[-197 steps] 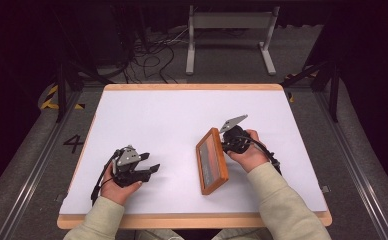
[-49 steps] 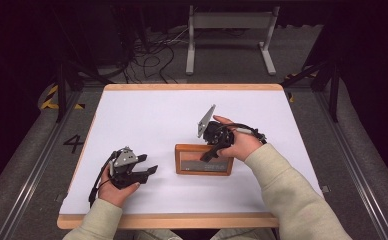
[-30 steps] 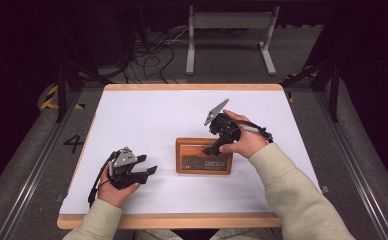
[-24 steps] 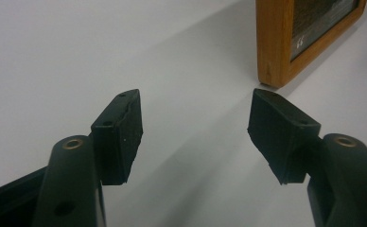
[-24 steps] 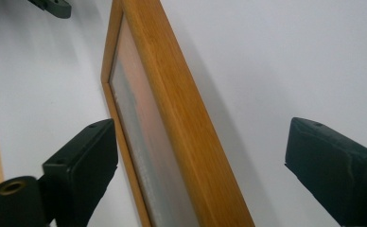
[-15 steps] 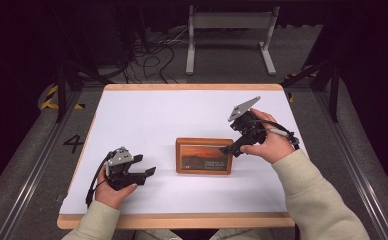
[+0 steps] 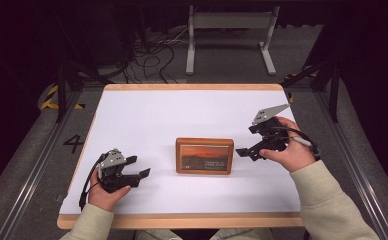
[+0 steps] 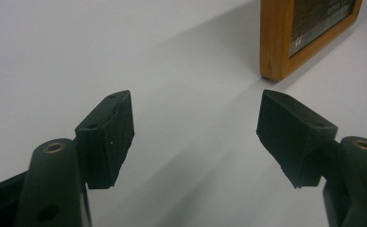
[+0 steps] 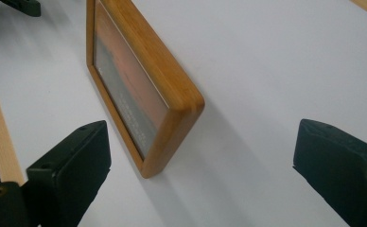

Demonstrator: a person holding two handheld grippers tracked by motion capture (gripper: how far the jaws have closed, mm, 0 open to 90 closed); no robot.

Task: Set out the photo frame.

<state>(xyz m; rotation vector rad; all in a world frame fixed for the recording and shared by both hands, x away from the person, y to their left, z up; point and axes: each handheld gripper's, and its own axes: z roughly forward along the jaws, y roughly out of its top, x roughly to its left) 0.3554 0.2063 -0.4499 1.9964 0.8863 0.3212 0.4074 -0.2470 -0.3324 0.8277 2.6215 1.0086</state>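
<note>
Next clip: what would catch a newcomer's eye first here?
The wooden picture frame near the middle of the white table, with an orange sunset picture facing up. Next, the two black grippers flanking it: the right gripper just off the frame's right edge, jaws open and not touching it, and the left gripper low on the table to the frame's left, also open.

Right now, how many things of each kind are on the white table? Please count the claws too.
Picture frame: 1
Claws: 2, the left claw and the right claw, both open
Total: 3
</note>
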